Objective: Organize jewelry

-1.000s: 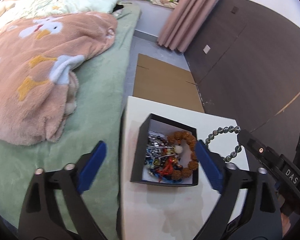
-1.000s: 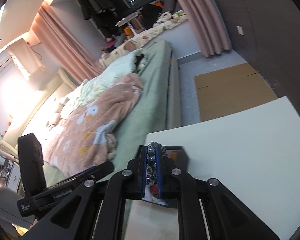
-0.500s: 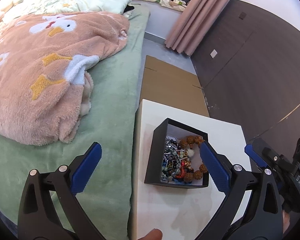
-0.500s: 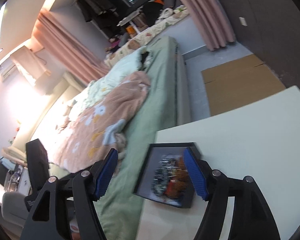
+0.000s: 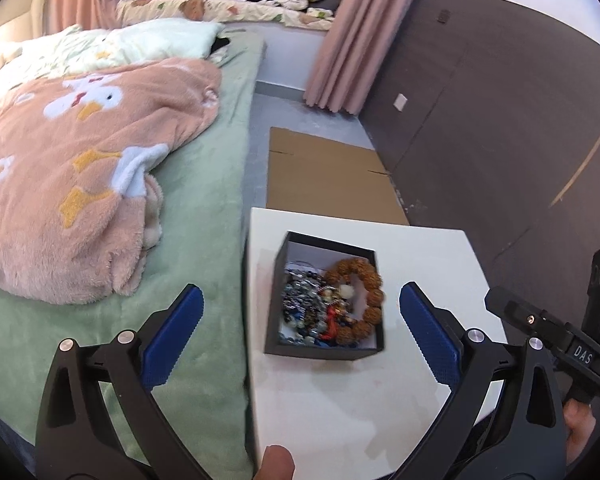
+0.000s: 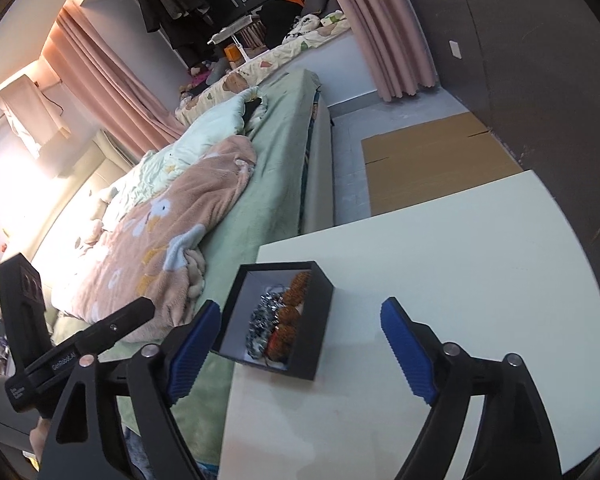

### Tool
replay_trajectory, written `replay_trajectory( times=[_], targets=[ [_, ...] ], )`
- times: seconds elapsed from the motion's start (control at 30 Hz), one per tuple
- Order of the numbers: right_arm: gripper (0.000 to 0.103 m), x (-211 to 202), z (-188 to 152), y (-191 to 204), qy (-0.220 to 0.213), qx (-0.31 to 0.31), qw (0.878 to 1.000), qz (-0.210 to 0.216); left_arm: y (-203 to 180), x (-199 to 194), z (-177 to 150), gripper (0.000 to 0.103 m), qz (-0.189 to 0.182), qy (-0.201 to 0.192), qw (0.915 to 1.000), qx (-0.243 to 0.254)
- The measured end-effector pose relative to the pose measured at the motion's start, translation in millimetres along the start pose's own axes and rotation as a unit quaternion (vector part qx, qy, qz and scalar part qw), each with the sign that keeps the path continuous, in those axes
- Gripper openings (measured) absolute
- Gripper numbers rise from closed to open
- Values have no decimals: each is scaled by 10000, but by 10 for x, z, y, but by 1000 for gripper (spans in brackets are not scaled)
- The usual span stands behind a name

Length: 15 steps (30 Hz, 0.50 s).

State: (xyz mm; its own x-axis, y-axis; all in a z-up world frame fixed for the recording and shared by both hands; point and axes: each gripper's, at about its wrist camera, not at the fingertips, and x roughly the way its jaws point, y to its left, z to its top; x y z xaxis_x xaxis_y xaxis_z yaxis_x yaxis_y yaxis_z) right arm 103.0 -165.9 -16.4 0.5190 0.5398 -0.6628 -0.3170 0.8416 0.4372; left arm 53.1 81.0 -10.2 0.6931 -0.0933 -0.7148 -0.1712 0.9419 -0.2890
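The black box (image 5: 324,344) stands on the white tabletop (image 5: 420,264) in the lower middle of the left wrist view, close to the edge next to the bed (image 5: 204,216). Inside lie a brown bead bracelet (image 5: 374,276) and a tangle of small beads (image 5: 304,300).

The right gripper (image 6: 300,344) is opening its jaws and nothing is between them; the left gripper (image 5: 300,332) stands wide open and empty.

I think a careless push could slide the box over this edge, and pulling one piece may drag out the whole tangle.
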Motion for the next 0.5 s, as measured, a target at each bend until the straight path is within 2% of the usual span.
replay_trajectory(
  times=[0.13,0.2,0.4,0.5],
  targets=[
    [92,-217,-36,-59,-87,-141,9994,-293,-118,-155,-46,98,-52,-120,9998,130],
    [96,-343,-53,-79,-175,-199,9992,-312,-187,-220,-105,98,-94,-129,9996,222],
    [95,-710,-179,-214,-409,-204,9982,-401,-391,-437,-234,98,-176,-303,9984,450],
    [95,-834,-244,-271,-506,-78,9976,-473,-476,-529,-293,98,-52,-442,9972,597]
  ],
)
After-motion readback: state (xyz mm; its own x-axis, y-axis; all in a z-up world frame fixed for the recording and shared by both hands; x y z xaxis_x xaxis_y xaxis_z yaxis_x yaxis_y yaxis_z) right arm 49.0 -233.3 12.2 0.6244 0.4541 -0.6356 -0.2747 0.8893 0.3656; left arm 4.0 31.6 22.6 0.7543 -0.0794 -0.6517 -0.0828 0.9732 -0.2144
